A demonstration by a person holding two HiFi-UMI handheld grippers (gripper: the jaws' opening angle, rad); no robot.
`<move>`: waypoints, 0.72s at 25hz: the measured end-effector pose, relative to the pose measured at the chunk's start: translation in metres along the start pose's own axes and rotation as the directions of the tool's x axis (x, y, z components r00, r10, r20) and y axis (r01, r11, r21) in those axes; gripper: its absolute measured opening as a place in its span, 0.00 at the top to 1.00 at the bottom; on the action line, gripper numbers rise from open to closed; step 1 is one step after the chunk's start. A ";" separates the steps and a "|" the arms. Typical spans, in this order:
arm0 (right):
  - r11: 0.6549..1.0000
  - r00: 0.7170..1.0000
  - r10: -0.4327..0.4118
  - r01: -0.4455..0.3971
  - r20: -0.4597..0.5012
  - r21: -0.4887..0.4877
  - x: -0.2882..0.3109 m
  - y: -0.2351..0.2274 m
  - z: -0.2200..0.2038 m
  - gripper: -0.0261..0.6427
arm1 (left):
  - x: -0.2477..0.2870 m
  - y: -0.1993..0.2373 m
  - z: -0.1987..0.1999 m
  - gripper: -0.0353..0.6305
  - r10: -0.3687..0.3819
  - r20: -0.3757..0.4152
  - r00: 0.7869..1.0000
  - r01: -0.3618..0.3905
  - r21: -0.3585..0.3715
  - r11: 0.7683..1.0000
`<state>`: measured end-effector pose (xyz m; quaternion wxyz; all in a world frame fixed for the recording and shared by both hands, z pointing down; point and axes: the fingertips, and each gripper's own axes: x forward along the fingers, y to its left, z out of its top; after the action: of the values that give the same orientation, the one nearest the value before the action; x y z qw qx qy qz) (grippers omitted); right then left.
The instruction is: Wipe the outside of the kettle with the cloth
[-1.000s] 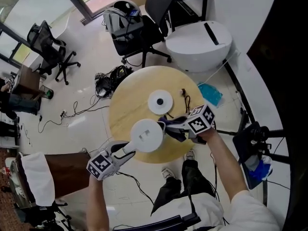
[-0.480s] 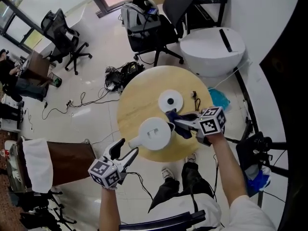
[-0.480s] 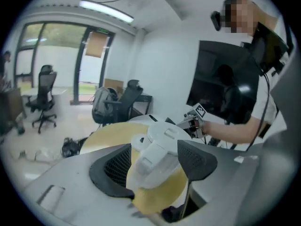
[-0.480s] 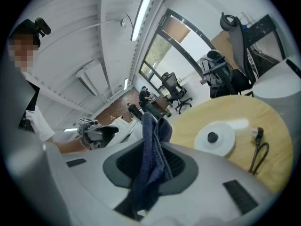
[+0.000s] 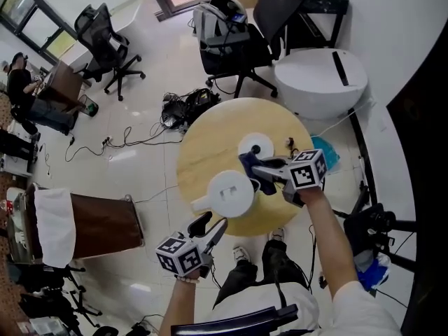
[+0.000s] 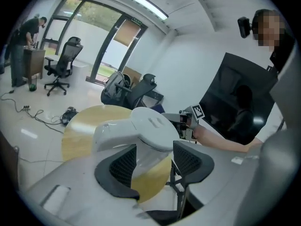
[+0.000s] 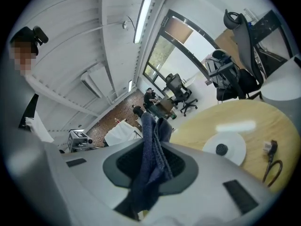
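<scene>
The white kettle (image 5: 231, 193) stands near the front edge of the round wooden table (image 5: 203, 152), handle (image 5: 199, 203) pointing left. In the left gripper view the kettle (image 6: 141, 131) fills the space ahead of the jaws. My left gripper (image 5: 213, 222) hovers off the table's near edge just below the kettle. It is open, its jaws have just been closing a little, and the pads (image 6: 124, 166) touch nothing. My right gripper (image 5: 257, 171) is shut on a dark blue cloth (image 5: 246, 162) beside the kettle's right side. From the right gripper (image 7: 150, 166) the cloth (image 7: 153, 149) hangs bunched.
The kettle's white round base (image 5: 255, 147) lies on the table behind the kettle, with a black cord and plug (image 5: 290, 145) to its right. Office chairs (image 5: 238, 40), a white round table (image 5: 322, 82), floor cables (image 5: 126, 142) and a brown cabinet (image 5: 105, 226) surround the table.
My left gripper let go of the kettle handle, opened, drew back off the table edge and shifted right while rolling. The right gripper keeps the cloth beside the kettle.
</scene>
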<state>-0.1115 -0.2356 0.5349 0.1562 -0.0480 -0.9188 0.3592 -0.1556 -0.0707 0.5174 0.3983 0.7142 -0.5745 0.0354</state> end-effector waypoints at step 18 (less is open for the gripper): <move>0.987 0.984 -0.073 0.095 -0.165 0.130 0.008 -0.028 -0.109 0.83 | -0.001 0.015 0.018 0.63 0.080 -0.031 0.996 -0.080 0.002 0.997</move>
<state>-0.0833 -0.1842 0.6312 0.2474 -0.0269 -0.8775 0.4099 -0.1766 -0.0811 0.5124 0.4053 0.6903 -0.5961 0.0628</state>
